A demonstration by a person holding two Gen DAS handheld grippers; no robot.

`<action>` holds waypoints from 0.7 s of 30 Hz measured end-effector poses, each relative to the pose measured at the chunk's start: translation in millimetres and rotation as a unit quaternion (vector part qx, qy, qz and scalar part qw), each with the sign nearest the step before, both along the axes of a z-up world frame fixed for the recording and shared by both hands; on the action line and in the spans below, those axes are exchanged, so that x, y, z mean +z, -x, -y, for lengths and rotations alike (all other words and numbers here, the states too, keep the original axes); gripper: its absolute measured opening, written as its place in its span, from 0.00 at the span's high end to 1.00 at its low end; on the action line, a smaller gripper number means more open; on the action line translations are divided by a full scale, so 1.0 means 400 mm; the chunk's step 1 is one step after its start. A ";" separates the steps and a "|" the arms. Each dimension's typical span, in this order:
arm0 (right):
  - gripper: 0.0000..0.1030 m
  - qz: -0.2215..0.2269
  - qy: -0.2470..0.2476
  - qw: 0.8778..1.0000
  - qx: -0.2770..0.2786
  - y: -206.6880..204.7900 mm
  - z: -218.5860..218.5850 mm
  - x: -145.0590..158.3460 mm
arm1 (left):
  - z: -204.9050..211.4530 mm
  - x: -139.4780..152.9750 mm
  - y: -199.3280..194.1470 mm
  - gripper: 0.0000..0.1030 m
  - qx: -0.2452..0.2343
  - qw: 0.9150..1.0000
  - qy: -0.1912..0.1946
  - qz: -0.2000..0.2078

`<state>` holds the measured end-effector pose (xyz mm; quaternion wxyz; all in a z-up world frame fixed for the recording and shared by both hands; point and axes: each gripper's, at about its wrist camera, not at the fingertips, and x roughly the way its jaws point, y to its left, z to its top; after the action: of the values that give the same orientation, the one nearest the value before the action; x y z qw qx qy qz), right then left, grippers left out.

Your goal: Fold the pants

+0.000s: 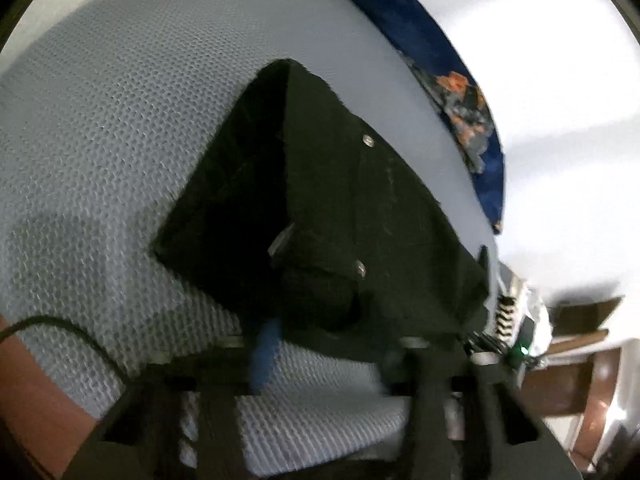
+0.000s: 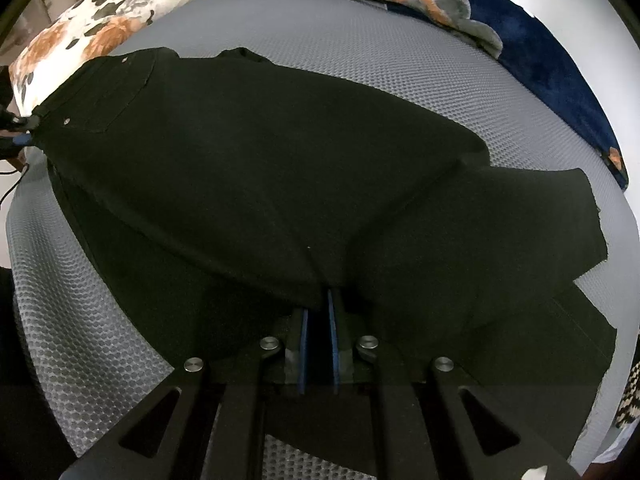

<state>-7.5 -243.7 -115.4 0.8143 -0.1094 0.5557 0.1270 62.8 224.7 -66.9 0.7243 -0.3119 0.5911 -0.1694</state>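
Nearest the right wrist lens, the right gripper (image 2: 318,300) has its blue-padded jaws drawn close together on a fold of the black pants (image 2: 256,168), the cloth puckering into creases that run to the pinch. Beyond it the garment spreads across the grey mesh mattress (image 2: 360,60): the waist end, with its back pocket and rivet, lies far off to the left, while the two leg ends sit at the right, one hem overlapping the other rather than matching it.

From the left wrist view, the left gripper (image 1: 328,344) sits at the waistband corner, its blue pad (image 1: 264,354) partly under the dark cloth; motion blur hides the fingertips, so whether those jaws are clamped cannot be told, though the raised edge suggests a hold. Two metal rivets (image 1: 367,140) glint on the lifted panel.

Farther back, a floral pillow (image 2: 100,12) and a navy floral blanket (image 2: 500,20) edge the bed.

By the look of it, the job is at an early-to-middle stage: the legs appear laid one over the other lengthwise, yet the pants remain at full length. Left to do, in all likelihood, are squaring the hems and bringing the legs up toward the waist.
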 end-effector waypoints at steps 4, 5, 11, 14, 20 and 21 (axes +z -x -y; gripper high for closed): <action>0.93 0.006 -0.006 1.000 -0.015 0.013 0.002 0.028 | 0.010 0.023 -0.031 0.82 -0.016 0.999 -0.023 0.020; 0.93 0.011 -0.003 1.000 -0.013 0.020 -0.003 0.041 | 0.018 0.033 -0.045 0.82 -0.026 0.999 -0.029 0.033; 0.93 0.024 -0.019 0.999 -0.019 0.066 -0.020 0.113 | 0.034 0.145 -0.112 0.83 -0.059 0.990 -0.038 0.121; 0.93 0.016 -0.025 0.999 -0.014 0.086 -0.036 0.111 | 0.023 0.190 -0.129 0.83 -0.076 0.984 -0.049 0.156; 0.93 -0.022 -0.028 0.999 -0.011 0.090 -0.050 0.051 | 0.023 0.077 -0.103 0.83 -0.145 0.973 -0.129 0.123; 0.93 -0.026 -0.026 0.999 -0.009 0.091 -0.054 0.043 | 0.018 0.030 -0.092 0.83 -0.154 0.972 -0.146 0.100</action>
<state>-43.8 -222.3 -98.2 0.8032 -0.0800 0.5743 0.1366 99.7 217.6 -55.1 0.7824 -0.0893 0.5751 -0.2216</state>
